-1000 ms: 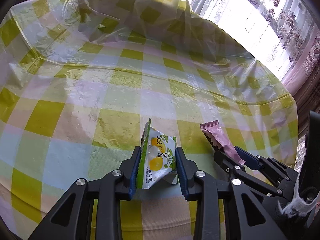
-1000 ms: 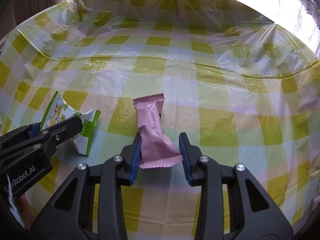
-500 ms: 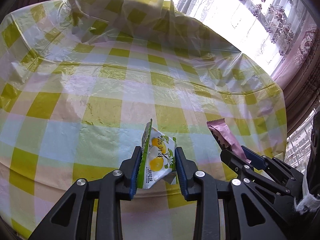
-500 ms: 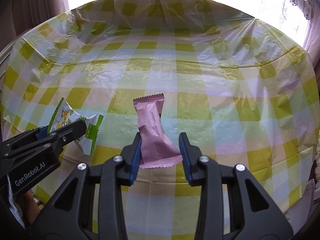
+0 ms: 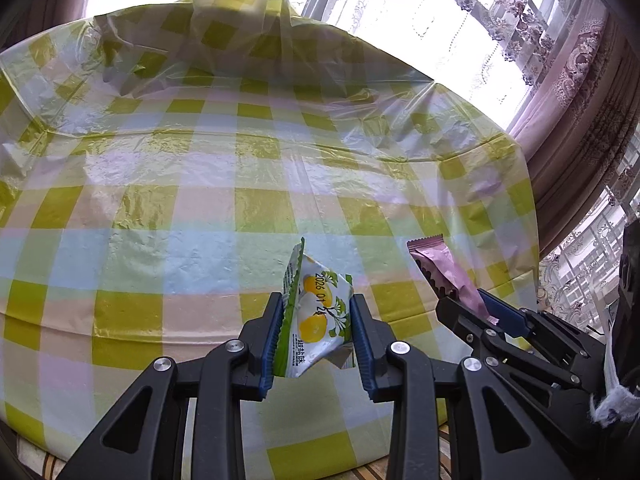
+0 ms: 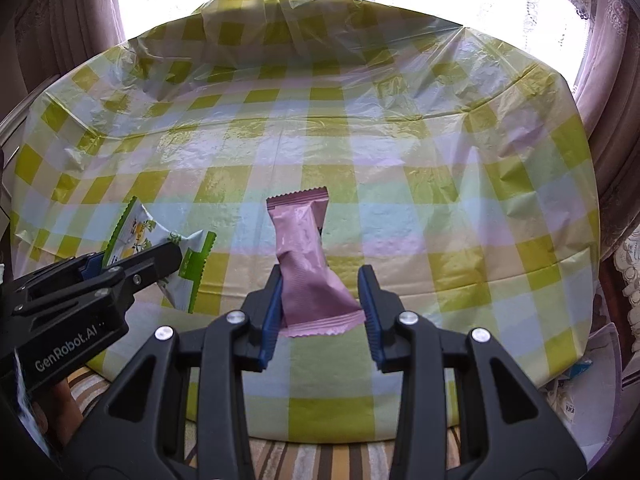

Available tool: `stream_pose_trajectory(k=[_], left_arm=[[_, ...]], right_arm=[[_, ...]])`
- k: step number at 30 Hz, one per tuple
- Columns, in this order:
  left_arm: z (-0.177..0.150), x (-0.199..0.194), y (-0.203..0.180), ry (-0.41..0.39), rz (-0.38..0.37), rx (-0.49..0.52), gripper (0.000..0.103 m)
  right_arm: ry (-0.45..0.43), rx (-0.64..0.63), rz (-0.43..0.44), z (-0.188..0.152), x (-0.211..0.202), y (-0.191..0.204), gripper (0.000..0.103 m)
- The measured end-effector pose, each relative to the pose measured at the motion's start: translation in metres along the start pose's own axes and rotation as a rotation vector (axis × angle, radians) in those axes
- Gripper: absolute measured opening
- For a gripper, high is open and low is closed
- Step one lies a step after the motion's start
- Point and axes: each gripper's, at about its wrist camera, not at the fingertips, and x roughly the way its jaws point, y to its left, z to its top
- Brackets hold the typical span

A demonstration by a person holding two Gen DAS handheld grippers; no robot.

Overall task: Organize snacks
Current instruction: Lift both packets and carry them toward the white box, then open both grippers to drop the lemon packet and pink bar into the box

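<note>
The left tongs (image 6: pixel 120 264) hide the middle of the lemon snack packet (image 6: pixel 136 232).

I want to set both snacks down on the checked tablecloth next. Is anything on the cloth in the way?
Nothing visible. The left gripper holds the lemon packet, the right gripper the pink packet; the checked tablecloth ahead is bare.
</note>
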Motion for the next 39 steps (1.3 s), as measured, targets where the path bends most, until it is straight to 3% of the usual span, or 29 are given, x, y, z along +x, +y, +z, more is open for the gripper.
stream_pose_trajectory(k=[20,39], left_arm=[[-0.029,-0.005,-0.095,0.075,-0.146,0.144,0.034],[-0.063,0.014,-0.183,0.235,-0.322,0.27,0.034]], right_arm=[[-0.001,0.071,-0.111,-0.047,-0.057,-0.076,0.04],[0.035,0.185,-0.244,-0.096,-0.09,-0.163,0.04]])
